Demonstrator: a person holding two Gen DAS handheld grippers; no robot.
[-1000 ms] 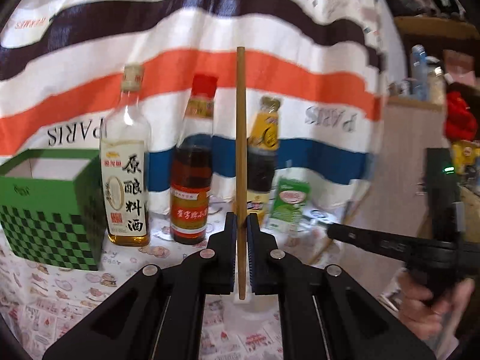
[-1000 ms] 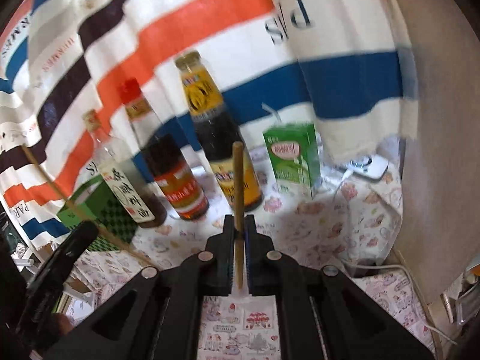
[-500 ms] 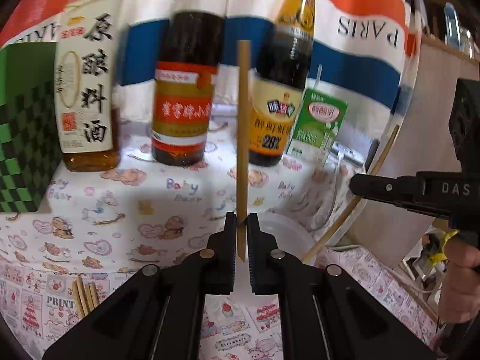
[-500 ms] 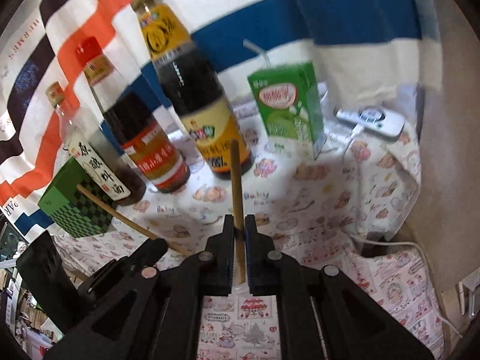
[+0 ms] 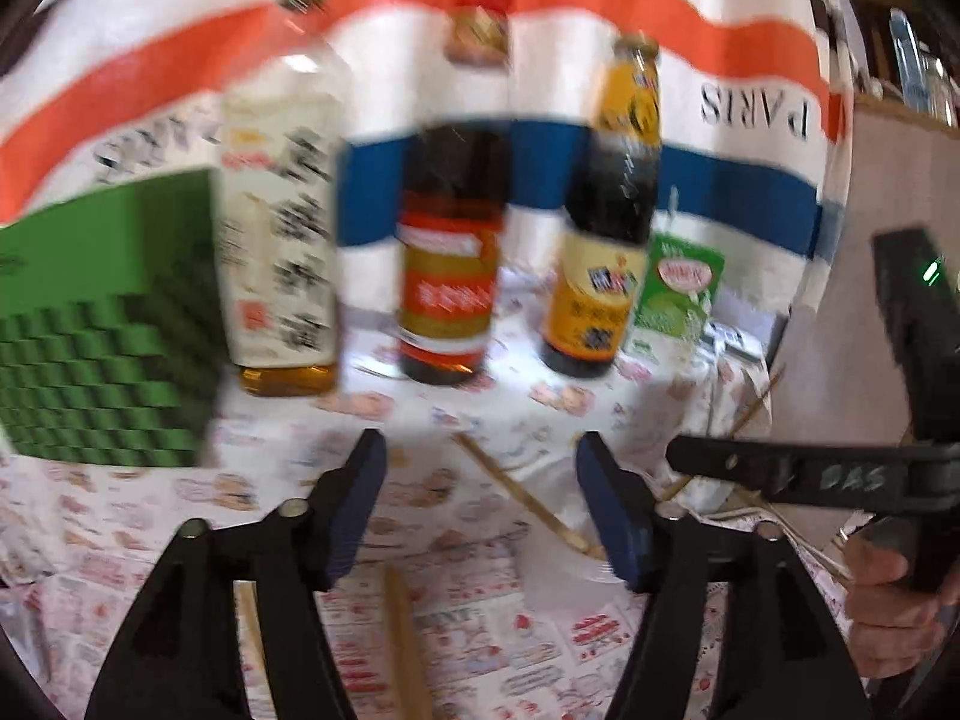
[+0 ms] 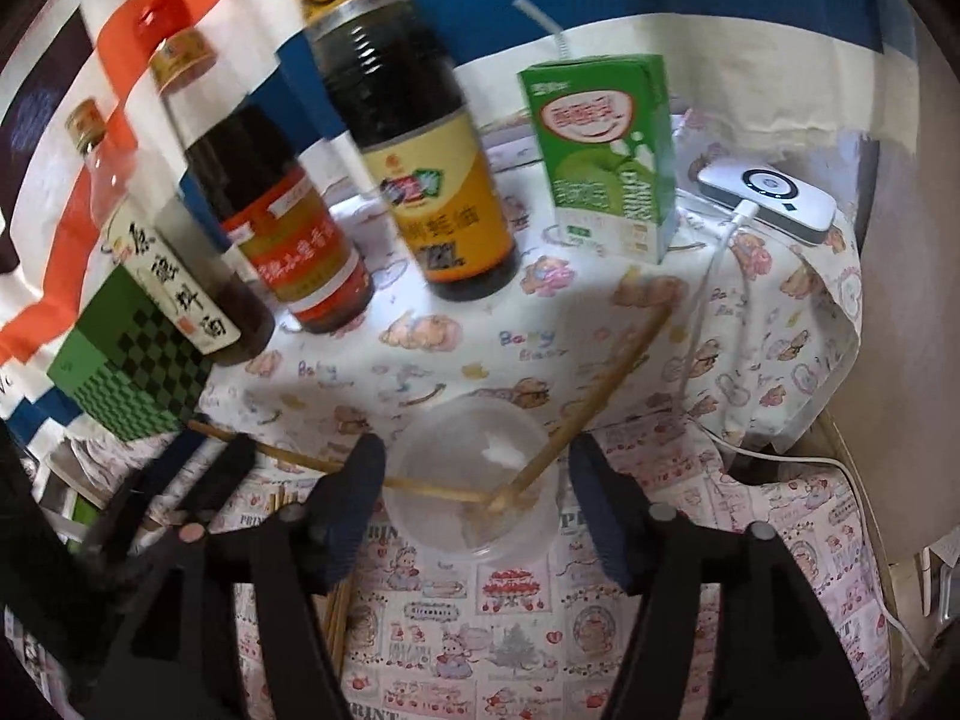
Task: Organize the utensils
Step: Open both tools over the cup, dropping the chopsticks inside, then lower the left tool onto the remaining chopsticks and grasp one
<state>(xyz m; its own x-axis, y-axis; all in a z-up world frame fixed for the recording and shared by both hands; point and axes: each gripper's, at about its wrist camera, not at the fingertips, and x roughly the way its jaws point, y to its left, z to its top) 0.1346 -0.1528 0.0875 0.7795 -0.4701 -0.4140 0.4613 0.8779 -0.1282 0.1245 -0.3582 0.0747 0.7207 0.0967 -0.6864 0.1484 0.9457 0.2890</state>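
both grippers, left gripper (image 5: 480,504) and right gripper (image 6: 474,504), opening, nothing between pads; two chopsticks (image 6: 606,387) lean in clear cup (image 6: 474,480).

Left wrist view: looks forward, slightly downward, close to the table (image 5: 540,420).
Right wrist view: steeper downward, close above clear cup (image 6: 474,480).
Shared: bottles (image 5: 453,252), green carton (image 6: 606,150), checkered box (image 5: 102,324).

Home kitchen corner: sauce bottles (image 6: 414,138), milk carton (image 6: 606,150), cartoon-print tablecloth (image 6: 780,324).
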